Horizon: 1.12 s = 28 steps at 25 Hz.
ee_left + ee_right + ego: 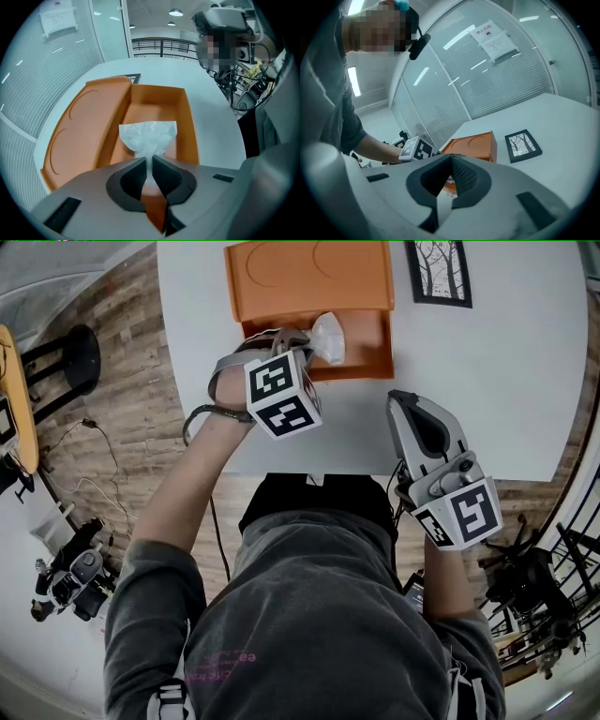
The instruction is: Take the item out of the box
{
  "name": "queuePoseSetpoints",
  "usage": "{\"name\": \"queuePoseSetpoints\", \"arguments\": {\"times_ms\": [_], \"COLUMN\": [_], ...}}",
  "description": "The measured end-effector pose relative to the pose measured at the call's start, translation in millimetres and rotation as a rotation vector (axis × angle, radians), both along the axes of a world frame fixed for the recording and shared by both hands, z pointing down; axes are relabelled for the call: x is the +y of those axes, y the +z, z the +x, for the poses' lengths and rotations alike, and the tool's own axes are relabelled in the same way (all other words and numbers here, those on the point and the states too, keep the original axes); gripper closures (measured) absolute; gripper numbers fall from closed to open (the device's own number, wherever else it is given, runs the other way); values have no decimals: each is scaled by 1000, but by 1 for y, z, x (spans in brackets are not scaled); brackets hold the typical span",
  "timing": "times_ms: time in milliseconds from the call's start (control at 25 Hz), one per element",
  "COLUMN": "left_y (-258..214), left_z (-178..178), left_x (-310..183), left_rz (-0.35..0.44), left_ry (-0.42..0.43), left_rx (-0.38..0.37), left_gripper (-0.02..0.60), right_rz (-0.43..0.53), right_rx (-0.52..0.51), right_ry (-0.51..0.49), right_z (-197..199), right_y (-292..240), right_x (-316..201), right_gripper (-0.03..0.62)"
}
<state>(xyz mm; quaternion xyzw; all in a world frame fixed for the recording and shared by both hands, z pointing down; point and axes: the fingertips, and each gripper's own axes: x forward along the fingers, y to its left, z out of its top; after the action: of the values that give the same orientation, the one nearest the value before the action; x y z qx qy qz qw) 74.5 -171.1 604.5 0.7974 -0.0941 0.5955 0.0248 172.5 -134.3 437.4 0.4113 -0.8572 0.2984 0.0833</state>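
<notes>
The left claw (149, 161) is pinching the gathered neck of a clear plastic bag (147, 136), its dark pads pressing on the film from both sides. The bag is fanning out beyond the pads over the open compartment of the orange box (187, 126). Whether its far end is touching the box floor cannot be told. In the head view the left claw (298, 338) is reaching over the box's near wall (361, 352), and the bag (330, 337) is showing pale against the orange just past it.

The box walls are flanking the bag on both sides. The hinged lid (84, 126) is lying open and flat on the surface (506, 381), beside the compartment on the side away from the person. A black-framed picture (438, 271) of bare trees is lying flat on the surface just beside the lid (300, 277), apart from it.

The right claw (405, 404) is sitting over the surface near its front edge, apart from the box and pointing roughly towards it. In its own view the right claw (451, 159) is showing its tips drawn together with nothing between them, and the box and picture (523, 145) are lying beyond.

A black stool (80, 352) is standing on the wooden floor off the left side of the surface, well apart from everything on it.
</notes>
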Motion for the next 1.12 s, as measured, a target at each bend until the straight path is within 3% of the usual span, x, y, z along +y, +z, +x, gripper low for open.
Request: {"name": "queuePoseSetpoints", "arguments": {"times_ms": [240,1120], "left_y": [-6,-98], "left_z": [-2,-17], "left_x": [2,-4], "left_rz": [-16,115], "left_ry": [-28,-129], "left_rx": [41,218], "left_gripper": [551,551], "right_rz": [2,107], "right_rx": [17,64], "right_ry": [8,2], "right_z": [-4,-27], "right_y": [-3,-50], "right_x": [1,7], "right_gripper": [592,592]}}
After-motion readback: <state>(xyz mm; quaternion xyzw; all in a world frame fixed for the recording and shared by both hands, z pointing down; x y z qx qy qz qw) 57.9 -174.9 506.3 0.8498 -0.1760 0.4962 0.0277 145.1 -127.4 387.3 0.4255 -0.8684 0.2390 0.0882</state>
